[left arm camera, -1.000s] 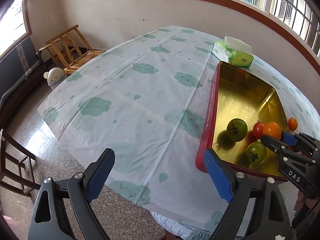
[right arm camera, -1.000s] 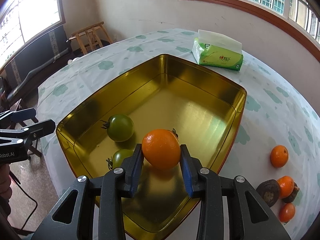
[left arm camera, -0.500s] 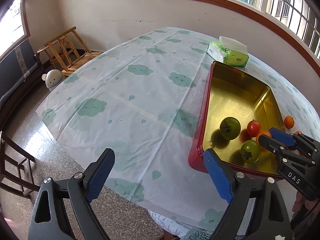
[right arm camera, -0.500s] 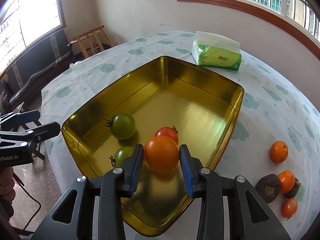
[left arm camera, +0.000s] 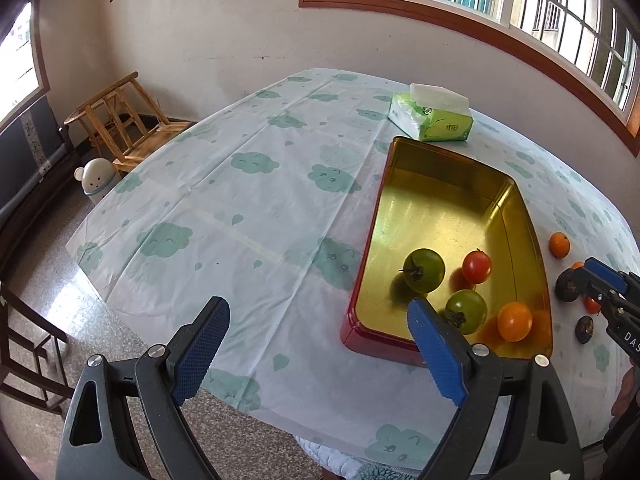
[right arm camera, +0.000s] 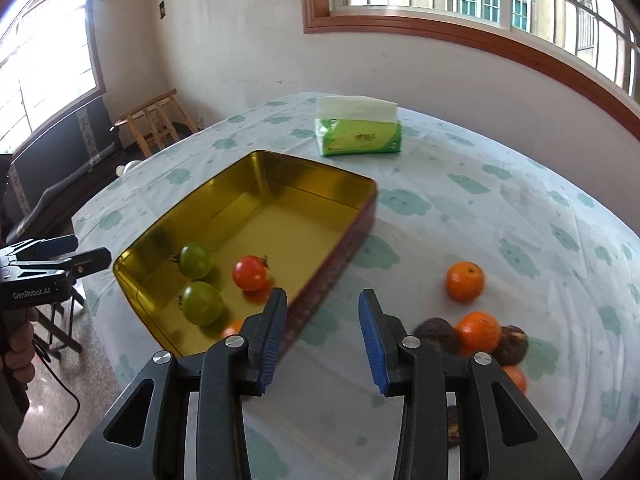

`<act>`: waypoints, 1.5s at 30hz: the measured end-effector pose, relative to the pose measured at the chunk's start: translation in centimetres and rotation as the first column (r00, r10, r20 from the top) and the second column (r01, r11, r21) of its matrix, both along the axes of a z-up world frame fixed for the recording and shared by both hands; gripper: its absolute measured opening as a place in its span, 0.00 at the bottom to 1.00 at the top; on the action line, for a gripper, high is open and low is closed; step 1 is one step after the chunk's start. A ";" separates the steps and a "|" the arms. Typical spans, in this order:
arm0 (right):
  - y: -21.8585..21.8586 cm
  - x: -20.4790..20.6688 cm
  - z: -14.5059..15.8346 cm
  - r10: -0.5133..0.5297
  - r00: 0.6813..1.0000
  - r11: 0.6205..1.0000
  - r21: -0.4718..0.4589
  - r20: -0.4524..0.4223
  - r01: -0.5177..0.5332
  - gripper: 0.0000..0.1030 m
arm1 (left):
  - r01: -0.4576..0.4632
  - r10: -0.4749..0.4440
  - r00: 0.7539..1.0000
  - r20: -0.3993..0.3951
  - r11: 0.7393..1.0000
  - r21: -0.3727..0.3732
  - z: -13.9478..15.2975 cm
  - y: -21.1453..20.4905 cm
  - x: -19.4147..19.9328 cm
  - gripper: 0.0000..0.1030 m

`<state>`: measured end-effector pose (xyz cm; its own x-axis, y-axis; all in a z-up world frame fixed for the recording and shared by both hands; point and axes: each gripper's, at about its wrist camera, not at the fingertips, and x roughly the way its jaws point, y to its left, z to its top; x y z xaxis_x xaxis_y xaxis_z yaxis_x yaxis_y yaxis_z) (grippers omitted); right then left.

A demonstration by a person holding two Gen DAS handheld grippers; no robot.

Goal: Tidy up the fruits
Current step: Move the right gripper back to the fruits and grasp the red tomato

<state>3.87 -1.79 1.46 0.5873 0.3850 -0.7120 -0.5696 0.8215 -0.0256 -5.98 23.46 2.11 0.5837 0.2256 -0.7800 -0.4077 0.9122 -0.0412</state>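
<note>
- Left gripper [left arm camera: 318, 350] hangs over the table edge, jaws spread wide, nothing between them
- Gold tin [left arm camera: 452, 184] holds two green tomatoes, a red tomato [left arm camera: 476, 267] and an orange [left arm camera: 515, 321]
- Right gripper [right arm camera: 322, 336] has released, its narrow gap empty
</note>
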 end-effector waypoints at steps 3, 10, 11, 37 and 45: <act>-3.8 0.9 0.1 -0.079 0.997 0.997 -0.010 -0.001 0.079 0.38 | 0.029 -0.029 1.000 0.008 1.000 0.008 0.4 -1.1 0.4 0.86; -10.6 2.3 -1.0 -0.218 0.975 0.976 -0.032 -0.028 0.217 0.41 | 0.105 -0.105 0.994 0.013 0.994 0.021 1.1 -4.3 1.6 0.86; -11.1 2.5 -1.4 -0.225 0.974 0.974 -0.036 -0.034 0.224 0.41 | 0.115 -0.115 0.993 0.013 0.993 0.022 1.1 -4.6 1.7 0.86; -11.3 4.5 -5.6 -0.178 0.975 0.984 -0.004 -0.131 0.179 0.37 | 0.372 -0.371 0.928 -0.040 0.927 0.039 0.7 -16.3 4.7 0.86; -11.5 4.2 -5.7 -0.164 0.979 0.986 0.007 -0.120 0.166 0.33 | 0.431 -0.429 0.901 -0.057 0.902 0.034 -0.1 -19.4 5.6 0.86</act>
